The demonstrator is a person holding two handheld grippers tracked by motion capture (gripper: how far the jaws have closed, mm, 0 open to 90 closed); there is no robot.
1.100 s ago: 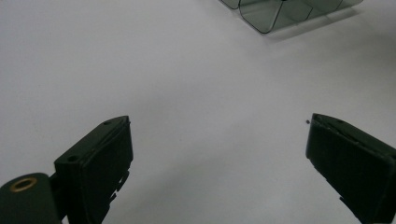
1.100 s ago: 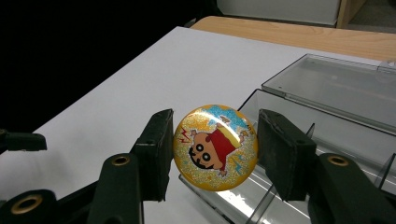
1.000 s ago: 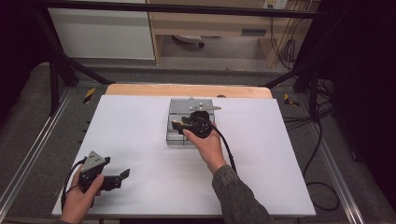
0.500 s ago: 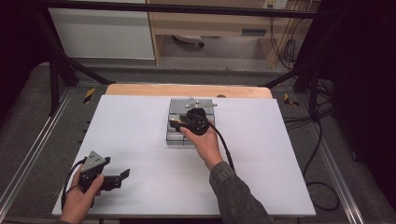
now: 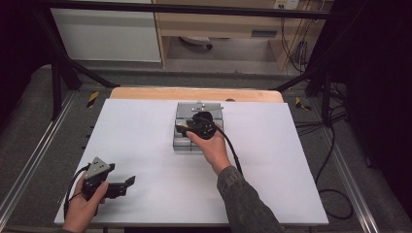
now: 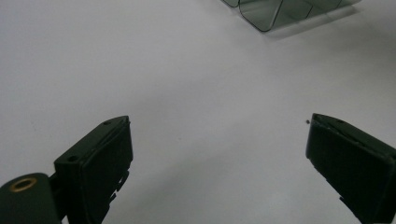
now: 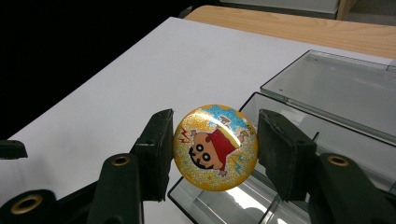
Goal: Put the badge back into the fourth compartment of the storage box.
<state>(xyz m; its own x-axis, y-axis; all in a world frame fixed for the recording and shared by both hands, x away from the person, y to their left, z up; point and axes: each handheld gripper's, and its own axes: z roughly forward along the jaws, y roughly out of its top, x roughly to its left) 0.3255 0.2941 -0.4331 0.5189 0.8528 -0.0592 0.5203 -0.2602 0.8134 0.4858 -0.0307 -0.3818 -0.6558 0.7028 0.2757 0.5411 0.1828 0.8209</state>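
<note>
Nearest to the person, the left gripper [image 5: 127,183] is resting low over the white desk [image 5: 136,145] at its near left corner, and its jaws are standing wide apart with nothing between them, so it is taking no part in the work for now. Further in, at the middle of the desk, the right gripper [image 7: 212,144] is pinching a round glittery badge [image 7: 215,147] with a cartoon figure on it; its two pads are pressing on the opposite edges of the badge, which is standing upright in the air. The badge is hanging just above the near edge of the clear plastic box [image 7: 327,140], and the box is lying open, with its lid [image 7: 336,88] folded back on the far side. So the picking up seems to be done already. What is left, probably, is carrying the badge a little further over the open tray, lowering it inside, letting it go, and perhaps closing the lid afterwards.
</note>
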